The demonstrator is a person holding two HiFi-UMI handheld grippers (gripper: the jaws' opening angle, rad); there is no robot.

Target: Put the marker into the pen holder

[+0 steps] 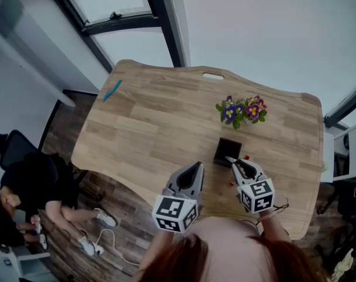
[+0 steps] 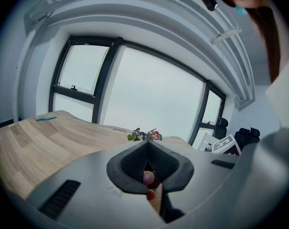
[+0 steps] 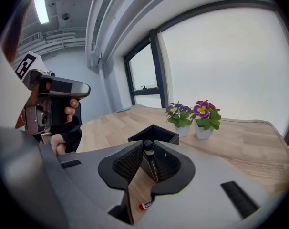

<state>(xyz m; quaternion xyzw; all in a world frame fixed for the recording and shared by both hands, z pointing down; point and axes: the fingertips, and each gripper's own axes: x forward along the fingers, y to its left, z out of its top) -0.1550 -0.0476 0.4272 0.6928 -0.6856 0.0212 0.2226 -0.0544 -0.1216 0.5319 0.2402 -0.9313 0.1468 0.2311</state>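
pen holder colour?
Black. The pen holder shows best in the right gripper view, just beyond the jaws.

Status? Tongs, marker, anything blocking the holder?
Left tongs shut, empty. Right tongs shut on marker, at near edge of pen holder. Nothing in the way; flower pots stand beyond.

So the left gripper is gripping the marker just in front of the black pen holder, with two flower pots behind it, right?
Not quite: the right gripper grips the marker, as the right gripper view shows; the left gripper is shut on nothing. The rest holds: the black pen holder sits just behind the marker, with the two flower pots beyond.
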